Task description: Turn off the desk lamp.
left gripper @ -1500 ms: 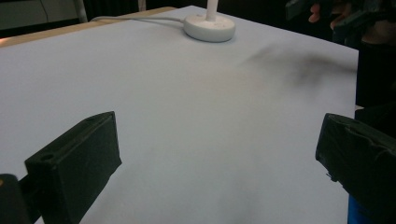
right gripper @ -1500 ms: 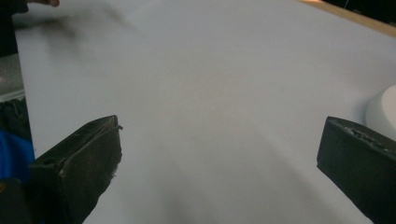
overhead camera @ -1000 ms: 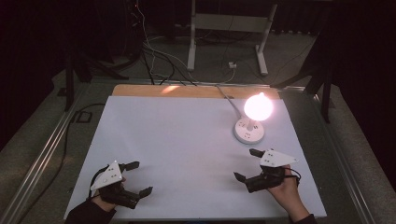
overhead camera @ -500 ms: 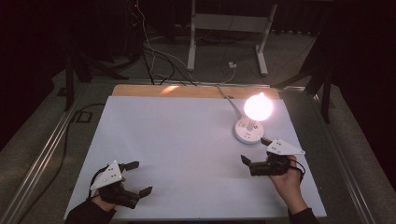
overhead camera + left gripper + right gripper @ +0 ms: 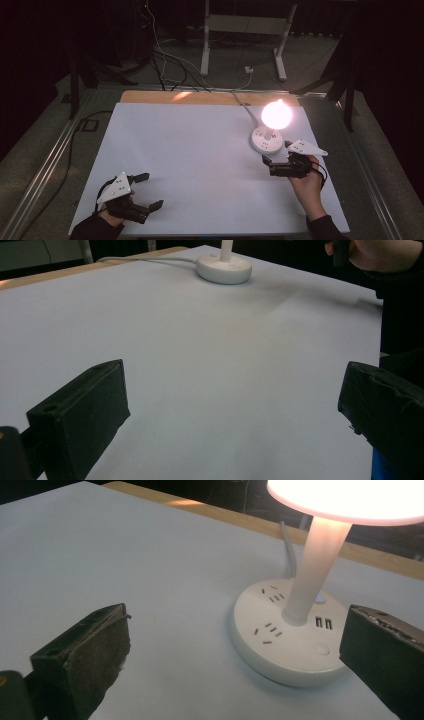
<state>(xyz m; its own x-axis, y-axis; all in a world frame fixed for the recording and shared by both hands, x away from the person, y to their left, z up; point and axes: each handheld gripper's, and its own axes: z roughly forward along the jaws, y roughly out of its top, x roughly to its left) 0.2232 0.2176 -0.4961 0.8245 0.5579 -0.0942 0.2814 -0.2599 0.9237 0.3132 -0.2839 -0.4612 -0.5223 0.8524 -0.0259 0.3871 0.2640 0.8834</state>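
A lit white desk lamp [image 5: 276, 114] stands at the right rear of the white table sheet [image 5: 200, 150]; its round base [image 5: 265, 140] carries sockets and USB ports [image 5: 324, 623]. My right gripper [image 5: 276, 152] is open just in front of that base, its jaws pointing at it. In the right gripper view the base [image 5: 280, 645] lies close ahead, right of centre between the open jaws of the right gripper [image 5: 235, 650], with the stem [image 5: 315, 560] rising to the glowing shade [image 5: 350, 497]. My left gripper [image 5: 152, 190] is open and holds nothing at the front left.
The lamp's grey cable [image 5: 247, 107] runs back over the wooden table edge [image 5: 200, 97]. In the left gripper view the lamp base [image 5: 223, 269] is far off across bare sheet, with the other hand [image 5: 375, 252] at top right. Stands and cables lie on the dark floor behind.
My right gripper has moved forward and a little right, from the front of the sheet up to the lamp base. The left gripper has stayed put.
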